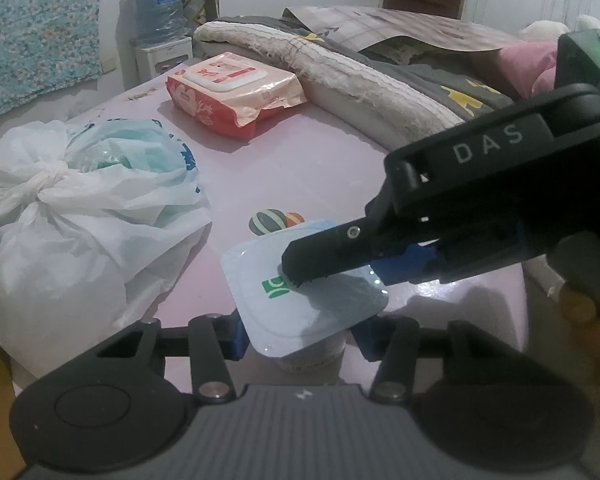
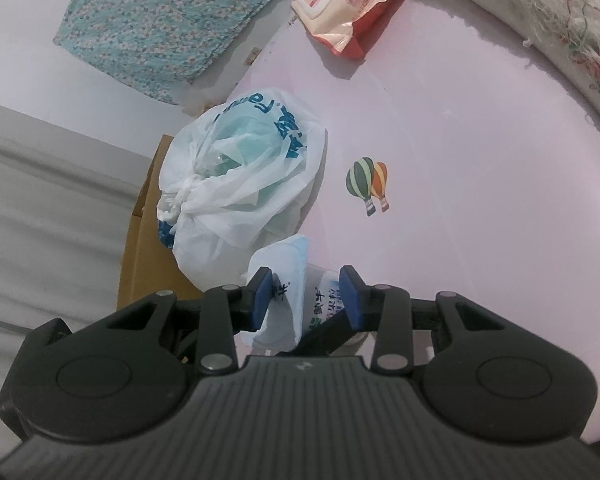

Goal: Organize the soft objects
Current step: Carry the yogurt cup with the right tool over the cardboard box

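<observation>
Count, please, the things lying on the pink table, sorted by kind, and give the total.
Tied white plastic bag: 1
Red wet wipes pack: 1
Small cup with pale blue foil lid: 1
Total: 3
The balloon picture is printed on the pink table, so it is not counted.
</observation>
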